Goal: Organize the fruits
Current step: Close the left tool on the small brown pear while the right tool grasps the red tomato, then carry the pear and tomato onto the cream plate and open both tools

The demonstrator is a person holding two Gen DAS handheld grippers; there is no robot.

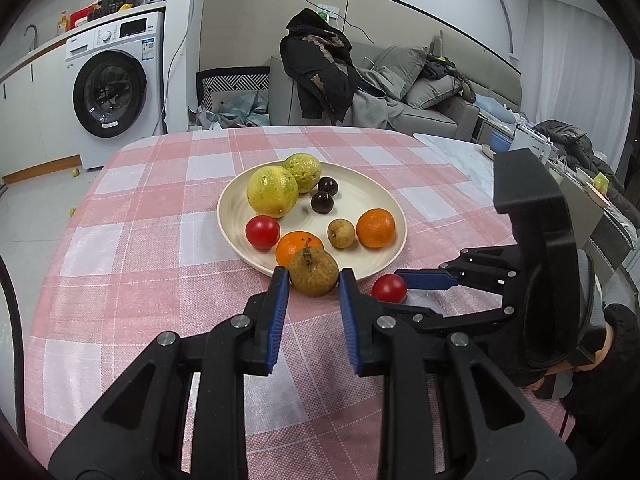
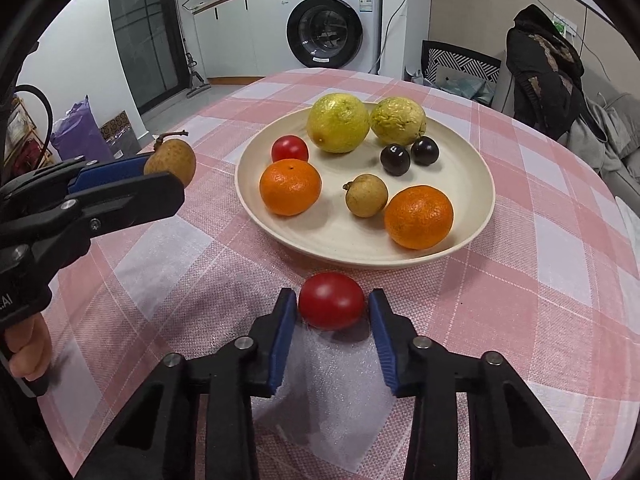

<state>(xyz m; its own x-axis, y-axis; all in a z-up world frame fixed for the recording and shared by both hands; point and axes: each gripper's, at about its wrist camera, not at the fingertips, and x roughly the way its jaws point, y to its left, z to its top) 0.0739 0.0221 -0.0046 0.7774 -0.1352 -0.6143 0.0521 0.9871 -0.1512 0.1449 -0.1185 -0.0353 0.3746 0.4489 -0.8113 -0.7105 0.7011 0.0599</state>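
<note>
A cream plate (image 1: 360,184) (image 2: 460,160) on the pink checked tablecloth holds two yellow-green citrus fruits (image 2: 338,122), two oranges (image 2: 418,216), a red tomato (image 2: 290,149), a small brown longan (image 2: 366,195) and two dark plums (image 2: 395,159). My left gripper (image 1: 314,278) is shut on a brown stemmed longan (image 1: 313,275) (image 2: 171,160), held just above the table before the plate's near rim. My right gripper (image 2: 332,306) is shut on a red tomato (image 2: 331,300) (image 1: 389,288), which rests on the cloth in front of the plate.
The round table (image 1: 160,240) has a marble-topped section at the right (image 1: 460,152). Beyond it stand a washing machine (image 1: 112,80), a grey sofa with clothes (image 1: 400,92) and a chair draped with a dark jacket (image 2: 540,64).
</note>
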